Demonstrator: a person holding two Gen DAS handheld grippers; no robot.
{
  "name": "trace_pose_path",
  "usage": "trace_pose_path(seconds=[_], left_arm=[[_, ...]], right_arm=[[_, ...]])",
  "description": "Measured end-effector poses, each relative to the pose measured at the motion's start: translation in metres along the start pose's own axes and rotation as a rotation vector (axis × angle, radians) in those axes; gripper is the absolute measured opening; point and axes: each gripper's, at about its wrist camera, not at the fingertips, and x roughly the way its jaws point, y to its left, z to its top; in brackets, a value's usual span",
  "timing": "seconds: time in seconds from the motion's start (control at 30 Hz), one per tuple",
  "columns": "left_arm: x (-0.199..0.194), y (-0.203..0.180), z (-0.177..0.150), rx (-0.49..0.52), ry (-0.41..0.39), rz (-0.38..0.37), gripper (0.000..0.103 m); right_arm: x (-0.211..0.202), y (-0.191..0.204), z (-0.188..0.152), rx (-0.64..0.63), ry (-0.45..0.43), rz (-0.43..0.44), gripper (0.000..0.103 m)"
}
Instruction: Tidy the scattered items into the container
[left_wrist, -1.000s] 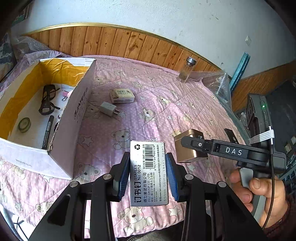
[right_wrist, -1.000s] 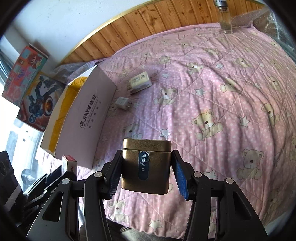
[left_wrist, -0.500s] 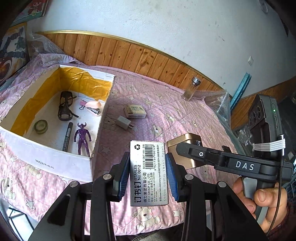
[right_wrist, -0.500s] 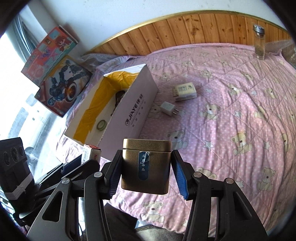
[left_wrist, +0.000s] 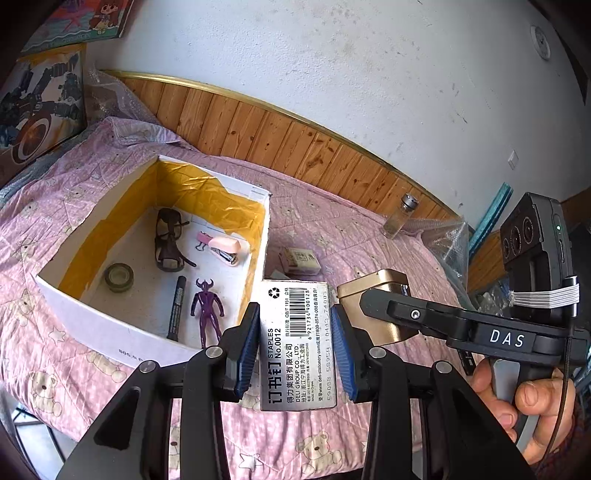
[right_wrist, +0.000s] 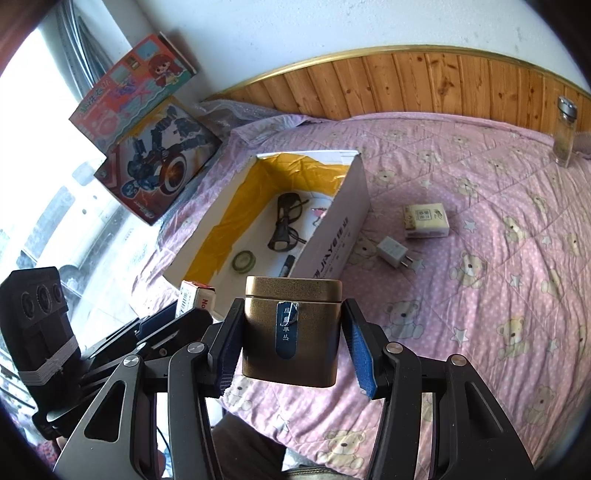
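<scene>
Above the pink quilt, left tool clamped on staple box, right tool on gold tin.

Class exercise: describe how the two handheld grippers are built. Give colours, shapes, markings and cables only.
Both the left gripper and right gripper have black angular metal arms with silver bolts and ribbed blue pads. The right one carries white "DAS" lettering, a black camera block strapped on with white bands, a green light, and a thin black cable.

Pink bear-print bed: box, charger, packet, jar.
</scene>
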Motion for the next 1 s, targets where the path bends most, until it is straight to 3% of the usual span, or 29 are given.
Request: trace_pose_path(seconds=[0.63, 1.0], left_arm=[[-0.007, 0.094, 0.051, -0.109, -0.046, 0.135, 0.039], [0.037, 0.121, 0.061, -0.179, 0.082, 0.179, 0.039]], right_arm=[[0.077, 0.058, 0.062, -0.142, 0.077, 0.037, 0.054], [0.142, 0.041, 0.100, -0.168, 0.164, -0.044, 0.054]])
